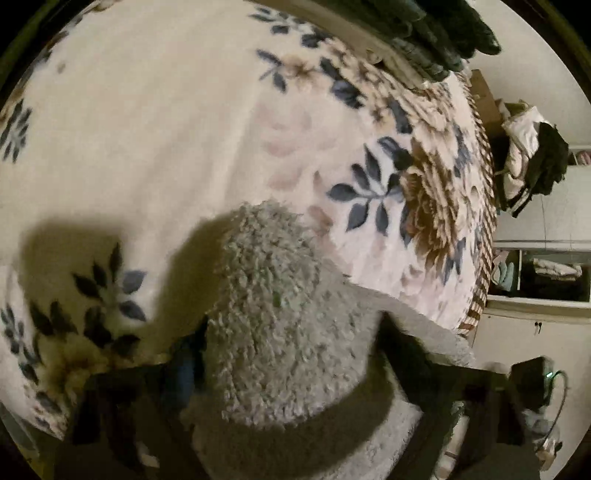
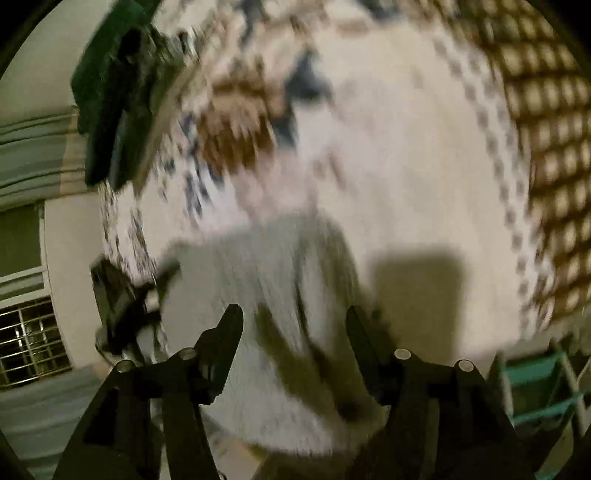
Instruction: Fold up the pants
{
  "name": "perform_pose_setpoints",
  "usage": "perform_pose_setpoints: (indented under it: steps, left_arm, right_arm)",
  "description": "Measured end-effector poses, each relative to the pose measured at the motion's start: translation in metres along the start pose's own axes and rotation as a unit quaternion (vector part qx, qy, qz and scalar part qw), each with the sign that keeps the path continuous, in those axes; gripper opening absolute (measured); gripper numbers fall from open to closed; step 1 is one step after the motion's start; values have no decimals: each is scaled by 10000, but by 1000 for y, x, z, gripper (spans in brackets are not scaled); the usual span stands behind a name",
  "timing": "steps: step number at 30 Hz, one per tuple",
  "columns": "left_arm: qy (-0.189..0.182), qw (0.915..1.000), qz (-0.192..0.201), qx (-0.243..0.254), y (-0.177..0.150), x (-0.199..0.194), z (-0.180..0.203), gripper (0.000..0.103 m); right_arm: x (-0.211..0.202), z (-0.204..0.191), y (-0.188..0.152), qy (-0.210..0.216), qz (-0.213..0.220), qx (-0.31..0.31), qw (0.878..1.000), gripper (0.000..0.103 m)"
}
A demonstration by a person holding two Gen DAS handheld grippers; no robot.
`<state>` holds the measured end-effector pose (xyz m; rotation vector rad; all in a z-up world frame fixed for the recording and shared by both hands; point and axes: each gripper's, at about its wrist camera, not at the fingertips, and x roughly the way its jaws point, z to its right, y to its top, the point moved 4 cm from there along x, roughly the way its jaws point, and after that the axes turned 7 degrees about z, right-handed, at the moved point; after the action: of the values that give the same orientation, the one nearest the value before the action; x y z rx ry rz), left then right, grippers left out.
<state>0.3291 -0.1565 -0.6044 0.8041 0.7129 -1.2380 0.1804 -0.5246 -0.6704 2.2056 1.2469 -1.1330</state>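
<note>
Grey fleece pants [image 1: 273, 314] lying on bed blanket [image 1: 155, 122], cream with blue-and-brown floral print. In left wrist view, fuzzy bunched fold of pants bulging up between the two dark fingers of left gripper [image 1: 284, 354], filling the gap. Fingers blurred and mostly in shadow; cannot tell whether pads press on the fabric or just flank it. Flatter part of pants trailing off to lower right of that view. Hard shadows cast on blanket left of the bunch.

Right wrist view heavily motion-blurred. Right gripper [image 2: 295, 325] jaws apart, nothing clamped; both fingertips [image 2: 231, 325] clear and hovering over pants [image 2: 266, 280], fabric visible in the gap below them. Contact with fabric not discernible. Shadow of a gripper on blanket [image 2: 406, 129] just right of pants. Other gripper seen as dark blurred shape at left edge of pants.

Stack of dark folded clothes [image 1: 436, 33] at far edge of bed, well apart from pants; same stack [image 2: 114, 96] at upper left in right view. Heap of clothing [image 1: 532, 162] off the bed by the wall. Teal rack [image 2: 546, 391] at lower right of right view.
</note>
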Motion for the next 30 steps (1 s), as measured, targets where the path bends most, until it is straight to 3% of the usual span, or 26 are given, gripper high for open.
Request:
perform_pose_setpoints:
  steps: [1,3,8,10,11,13,15,20,23,25,28,30]
  left_arm:
    - [15,10000,31,-13,1,1,-1,61]
    - [-30,10000,23,-83,2,3,-6,59]
    - [-105,9993,-63,-366,7,10,-16,59]
    - [106,9996,-115,-235,6,-1,-6,61]
    - [229,9995,-133,-152,5,-9,0,62]
    - [530,9984,-76,195,2,-30,22,65]
    - [666,9953,12,703,-2,-47,53,76]
    - [986,9791,-410,1728,-11,-27,119,77]
    - [1348,9662,-543,2130,-13,-19,123,77]
    - [1357,9687,-580,1996,-11,-23,103,82]
    - [1368,9804,-578,1296,-9,-42,51,91]
    - [1447,9845,-529,837,-6,-62,20,91]
  right_arm:
    - [3,5,-7,-73,-29,19,10000,58]
    - [12,20,-15,-300,25,46,9995,37]
    - [27,54,-5,-544,245,426,9973,37]
    - [31,53,-1,-642,144,368,9972,39]
    - [29,49,1,-722,78,303,9969,46]
    - [16,40,4,-812,83,127,9966,56]
    - [0,32,-1,-890,144,44,9959,61]
    - [-29,36,-30,-676,197,558,9960,61]
    - [-29,41,-49,-502,181,852,9949,61]
    - [-20,41,-59,-403,142,1019,9939,61]
    - [-12,49,-74,-275,60,1212,9922,61]
    - [-6,48,-79,-272,53,1224,9921,62]
